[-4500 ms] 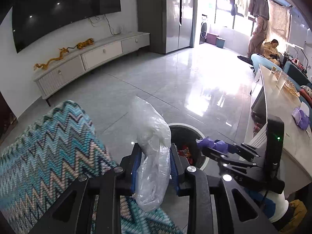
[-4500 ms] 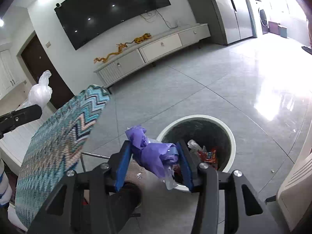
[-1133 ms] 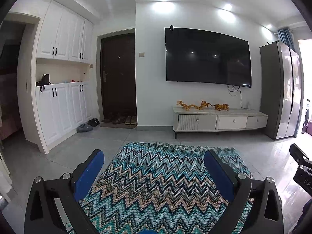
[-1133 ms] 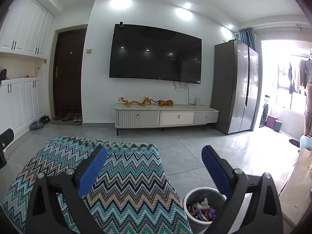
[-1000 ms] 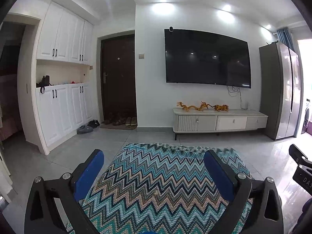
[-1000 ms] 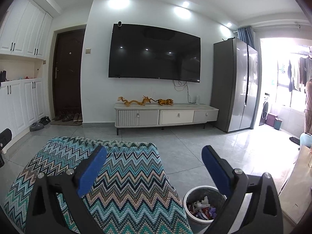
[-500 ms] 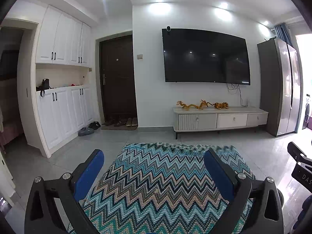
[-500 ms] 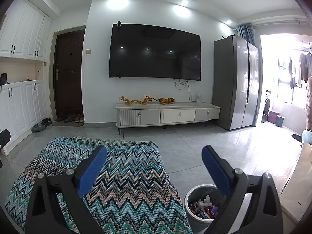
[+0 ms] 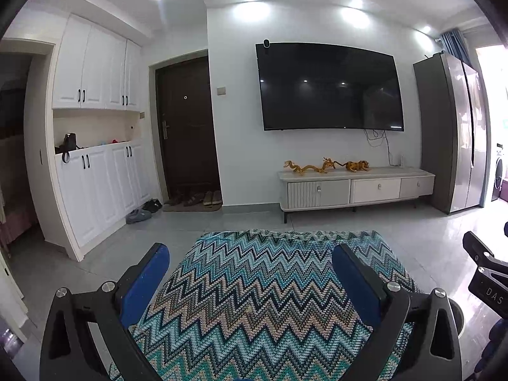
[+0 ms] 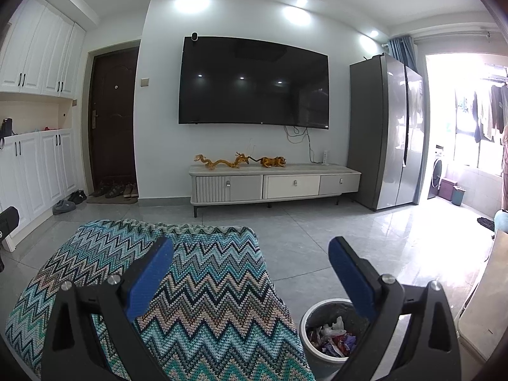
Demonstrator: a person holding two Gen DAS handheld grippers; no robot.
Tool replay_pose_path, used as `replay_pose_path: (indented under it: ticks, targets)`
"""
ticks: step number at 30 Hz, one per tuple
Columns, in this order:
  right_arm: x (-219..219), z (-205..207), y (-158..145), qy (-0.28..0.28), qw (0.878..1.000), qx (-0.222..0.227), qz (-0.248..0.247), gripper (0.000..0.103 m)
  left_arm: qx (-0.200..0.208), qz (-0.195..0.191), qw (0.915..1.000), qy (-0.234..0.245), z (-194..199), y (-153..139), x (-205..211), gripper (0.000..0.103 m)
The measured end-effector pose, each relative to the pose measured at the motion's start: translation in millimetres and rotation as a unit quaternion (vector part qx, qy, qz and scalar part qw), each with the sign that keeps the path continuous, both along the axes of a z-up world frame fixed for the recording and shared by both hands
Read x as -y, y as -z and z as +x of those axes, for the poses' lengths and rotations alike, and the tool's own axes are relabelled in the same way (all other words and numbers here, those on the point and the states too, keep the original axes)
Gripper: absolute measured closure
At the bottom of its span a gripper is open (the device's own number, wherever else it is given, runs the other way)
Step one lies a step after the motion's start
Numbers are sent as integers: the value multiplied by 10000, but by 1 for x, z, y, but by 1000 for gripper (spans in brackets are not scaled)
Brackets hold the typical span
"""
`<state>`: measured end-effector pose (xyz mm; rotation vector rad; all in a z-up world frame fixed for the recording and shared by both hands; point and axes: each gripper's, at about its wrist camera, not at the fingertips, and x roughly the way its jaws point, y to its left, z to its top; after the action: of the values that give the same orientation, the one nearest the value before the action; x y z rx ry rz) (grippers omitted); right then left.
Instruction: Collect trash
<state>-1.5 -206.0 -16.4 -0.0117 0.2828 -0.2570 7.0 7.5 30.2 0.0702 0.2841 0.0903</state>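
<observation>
My left gripper is open and empty above a table draped in a zigzag cloth. My right gripper is open and empty over the same cloth. A round white trash bin stands on the floor at the lower right of the right wrist view, below my right finger. It holds a white plastic bag, purple scraps and coloured wrappers. I see no loose trash on the cloth.
A TV cabinet and wall TV stand ahead, a fridge to the right, a door and shoes to the left. A pale table edge is at far right. The other gripper's body shows at right.
4.5 s ago both grippers held bags over the bin; now both are open and empty and face the TV wall. Over the last second the views barely shifted.
</observation>
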Motion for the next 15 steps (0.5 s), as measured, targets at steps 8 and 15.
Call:
replay_pose_path:
  ticks: [8, 15]
  targets:
    - [14, -12, 0, 195, 9998, 100, -23, 4, -152, 94, 9997, 186, 1, 4, 18, 0]
    - [24, -18, 2, 235, 9996, 119, 52, 4, -158, 185, 9994, 248, -3, 4, 26, 0]
